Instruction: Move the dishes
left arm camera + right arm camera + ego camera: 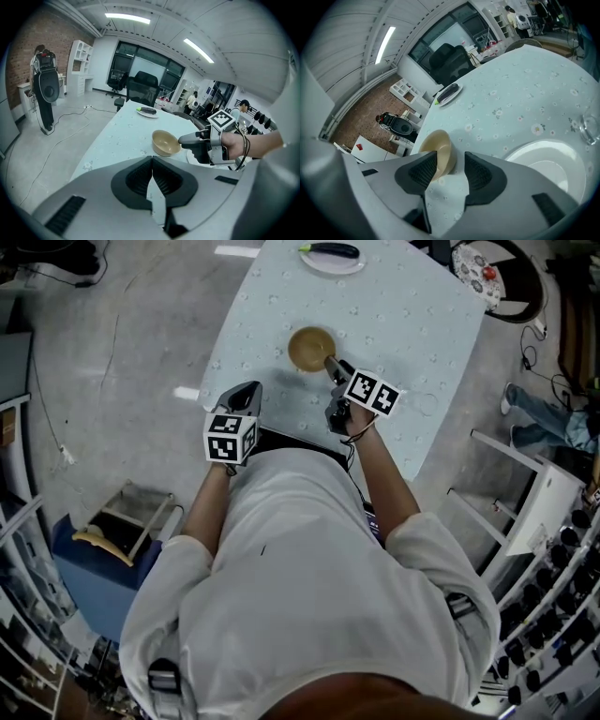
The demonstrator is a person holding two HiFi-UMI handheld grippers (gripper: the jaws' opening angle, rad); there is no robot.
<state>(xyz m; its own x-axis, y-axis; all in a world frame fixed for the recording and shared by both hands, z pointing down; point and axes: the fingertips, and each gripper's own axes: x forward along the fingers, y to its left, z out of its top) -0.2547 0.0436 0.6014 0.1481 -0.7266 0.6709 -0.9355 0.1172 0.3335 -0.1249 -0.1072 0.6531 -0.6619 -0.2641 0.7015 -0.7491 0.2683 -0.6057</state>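
One tan round bowl sits upright on the table with a pale-blue flowered cloth, upper centre of the head view. The right gripper is at the bowl's lower-right rim. Its jaws are released and apart, with the bowl's near wall in the gap by the left pad. The right pad is clear of it, so no squeeze. Just beside the bowl, lower right in the right gripper view, is a wide white round plate. The left gripper is over the table's near edge, lower left of the bowl and apart from it, jaws clenched together on nothing. At the far table edge lies a small white plate carrying a dark green object.
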